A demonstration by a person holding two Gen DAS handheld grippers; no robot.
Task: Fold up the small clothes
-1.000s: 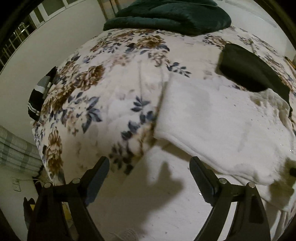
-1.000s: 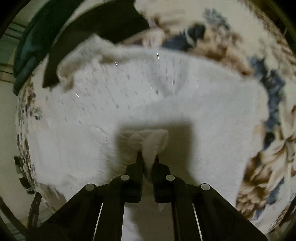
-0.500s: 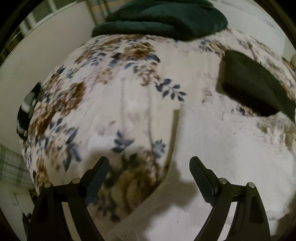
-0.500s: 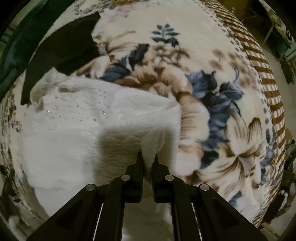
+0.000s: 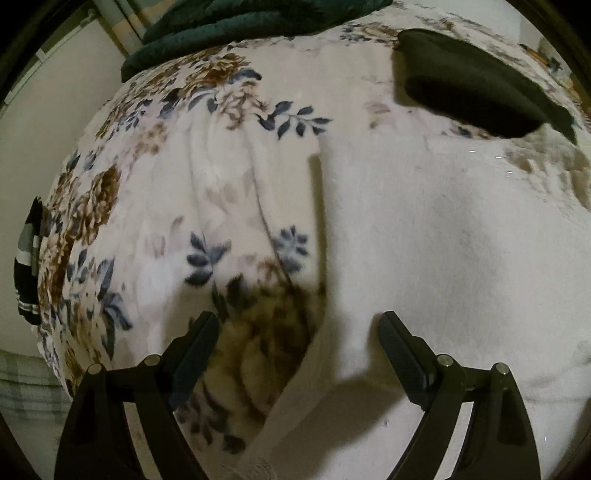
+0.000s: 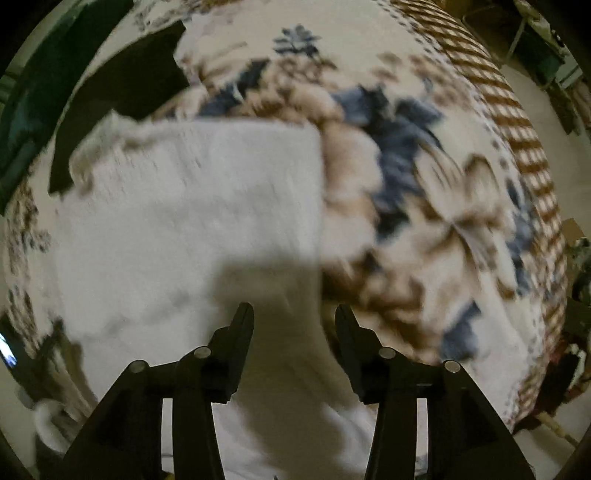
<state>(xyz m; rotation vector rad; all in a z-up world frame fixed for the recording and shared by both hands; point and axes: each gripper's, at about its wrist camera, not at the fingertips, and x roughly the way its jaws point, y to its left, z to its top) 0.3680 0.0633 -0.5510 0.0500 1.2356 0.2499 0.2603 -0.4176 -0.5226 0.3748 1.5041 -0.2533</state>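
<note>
A white garment (image 5: pixel 443 258) lies flat on the floral blanket (image 5: pixel 184 221), folded over with a straight right edge (image 6: pixel 184 221). My left gripper (image 5: pixel 299 328) hangs open just above it, and the garment's left edge runs between the fingers. My right gripper (image 6: pixel 294 314) points down over the garment's right edge. Its jaws are opening, with the cloth below them and nothing pinched. A black garment (image 5: pixel 472 96) lies beyond the white one, touching its far edge (image 6: pixel 125 88).
A dark green blanket (image 5: pixel 240 22) is heaped at the far end of the bed. A black-and-white striped item (image 5: pixel 27 266) hangs at the bed's left side. The blanket's brown striped border (image 6: pixel 517 129) marks the right edge, with floor beyond.
The right gripper has let go of the white fold it pinched and its jaws have parted. It has also shifted toward the garment's right edge. The left gripper sank closer to the left edge.
</note>
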